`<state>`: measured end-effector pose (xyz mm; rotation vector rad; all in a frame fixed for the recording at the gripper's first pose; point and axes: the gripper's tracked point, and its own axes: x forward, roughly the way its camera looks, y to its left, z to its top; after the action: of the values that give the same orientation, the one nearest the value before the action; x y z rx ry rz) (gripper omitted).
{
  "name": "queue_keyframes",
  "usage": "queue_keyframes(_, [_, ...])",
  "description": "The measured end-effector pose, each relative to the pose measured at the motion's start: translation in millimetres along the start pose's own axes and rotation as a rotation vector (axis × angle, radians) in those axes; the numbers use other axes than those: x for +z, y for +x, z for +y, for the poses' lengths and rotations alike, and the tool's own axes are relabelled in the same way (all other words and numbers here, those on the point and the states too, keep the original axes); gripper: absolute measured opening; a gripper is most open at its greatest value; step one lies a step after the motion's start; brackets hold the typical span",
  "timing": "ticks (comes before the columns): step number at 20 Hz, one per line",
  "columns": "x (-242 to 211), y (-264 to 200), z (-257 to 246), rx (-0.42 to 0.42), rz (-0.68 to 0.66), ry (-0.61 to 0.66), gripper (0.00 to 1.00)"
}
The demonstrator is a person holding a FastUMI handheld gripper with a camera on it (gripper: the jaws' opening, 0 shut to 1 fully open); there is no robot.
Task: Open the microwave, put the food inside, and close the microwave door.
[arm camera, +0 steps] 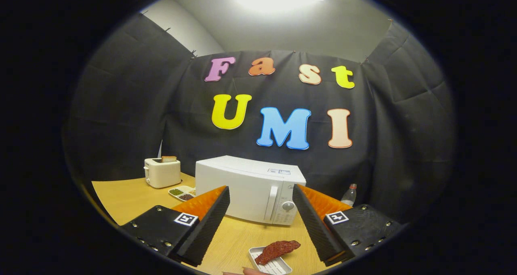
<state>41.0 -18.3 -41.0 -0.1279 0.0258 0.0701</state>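
Observation:
A white microwave (246, 188) stands on the wooden table (121, 196) beyond my fingers, its door shut, with a vertical handle (271, 204) and a control dial at its right side. Close below, between my fingers, a small white tray (275, 265) carries a reddish-brown piece of food (277, 250). A fingertip of a person's hand (253, 271) touches the tray's near edge. My gripper (261, 222) hangs above the table, open wide, with nothing between its fingers.
A cream toaster (162, 172) with bread in its slot stands to the left of the microwave. A divided dish (182, 192) of small foods lies between them. A clear bottle (349, 194) with a red cap stands to the right of the microwave.

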Motion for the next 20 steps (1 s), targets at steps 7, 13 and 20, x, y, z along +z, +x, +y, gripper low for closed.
queue_keyframes(7, [-26.4,39.4,-7.0,0.012,0.014,0.072,0.99])
queue_keyframes(13, [-53.6,87.9,-19.3,-0.07,0.017,0.047,0.99])
queue_keyframes(20, [-98.6,154.3,-21.4,-0.113,0.104,0.138,0.99])
